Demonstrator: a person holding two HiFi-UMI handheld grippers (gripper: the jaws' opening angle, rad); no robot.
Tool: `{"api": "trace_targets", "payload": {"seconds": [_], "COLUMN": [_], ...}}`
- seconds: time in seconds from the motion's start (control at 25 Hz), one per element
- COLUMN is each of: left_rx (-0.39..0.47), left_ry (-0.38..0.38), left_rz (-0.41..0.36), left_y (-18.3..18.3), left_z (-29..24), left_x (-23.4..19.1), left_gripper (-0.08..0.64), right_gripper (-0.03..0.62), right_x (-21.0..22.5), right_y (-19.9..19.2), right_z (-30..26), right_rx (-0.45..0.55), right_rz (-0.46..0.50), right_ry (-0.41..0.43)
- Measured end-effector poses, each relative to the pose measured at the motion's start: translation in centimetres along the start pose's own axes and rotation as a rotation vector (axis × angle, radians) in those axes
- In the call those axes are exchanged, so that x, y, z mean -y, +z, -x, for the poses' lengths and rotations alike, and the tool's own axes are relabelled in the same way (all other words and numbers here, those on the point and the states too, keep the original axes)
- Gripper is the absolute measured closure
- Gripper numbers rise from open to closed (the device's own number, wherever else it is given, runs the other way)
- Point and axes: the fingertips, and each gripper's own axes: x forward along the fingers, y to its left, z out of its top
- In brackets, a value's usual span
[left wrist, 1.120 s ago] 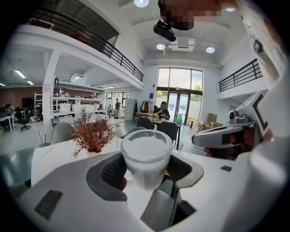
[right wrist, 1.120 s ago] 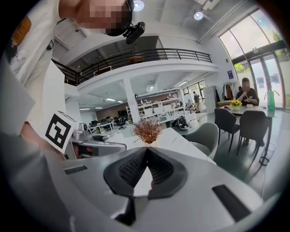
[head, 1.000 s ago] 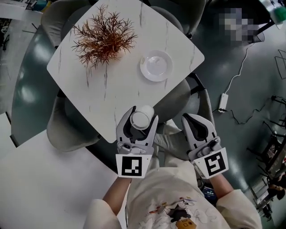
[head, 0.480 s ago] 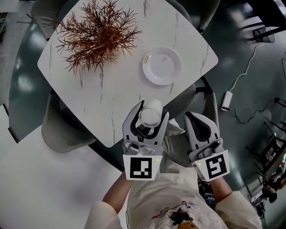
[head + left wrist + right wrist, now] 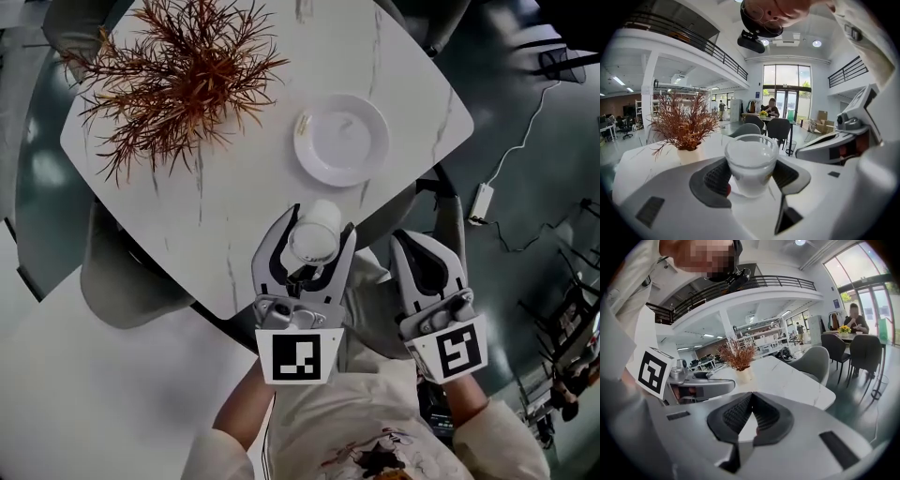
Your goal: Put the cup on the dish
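Note:
A white cup stands upright between the jaws of my left gripper, which is shut on it above the near edge of the white marble table. The white dish lies on the table beyond the cup, a short way ahead and slightly right. My right gripper is shut with nothing in it, off the table's edge to the right of the left gripper.
A reddish-brown dried plant in a white pot stands at the table's far left. Grey chairs sit tucked around the table. A power strip and cable lie on the dark floor to the right.
The left gripper has carried the cup forward over the table toward the dish. The right gripper has kept its place beside it.

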Motion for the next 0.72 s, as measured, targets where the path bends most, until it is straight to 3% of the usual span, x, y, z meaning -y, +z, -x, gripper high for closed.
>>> {"api": "trace_targets", "payload": {"seconds": [0.08,0.24,0.44,0.72], "left_rx": [-0.005,-0.016,-0.003,-0.028], "left_ry": [0.01,0.012,0.017,0.021], "left_rz": [0.024,0.002,0.018,0.01], "left_y": [-0.4,-0.9,-1.6,-3.2], "left_z": [-0.6,-2.1,-3.8,-5.9], "left_x": [-0.3,-0.6,-1.0,-1.3], "left_gripper": [0.29,0.29,0.29,0.29], "right_gripper": [0.588,0.588,0.588,0.588], "right_x": [0.2,1.1,0.9,1.8], "right_y": [-0.4,-0.9,-1.9,-3.5], "right_z": [-0.6,-1.7,-2.8,-4.2], "right_rx": [-0.001,0.009,-0.016,-0.029], "right_rz": [-0.018,0.003,-0.063,-0.072], "right_ry": [-0.003,-0.02,-0.001,0.007]}}
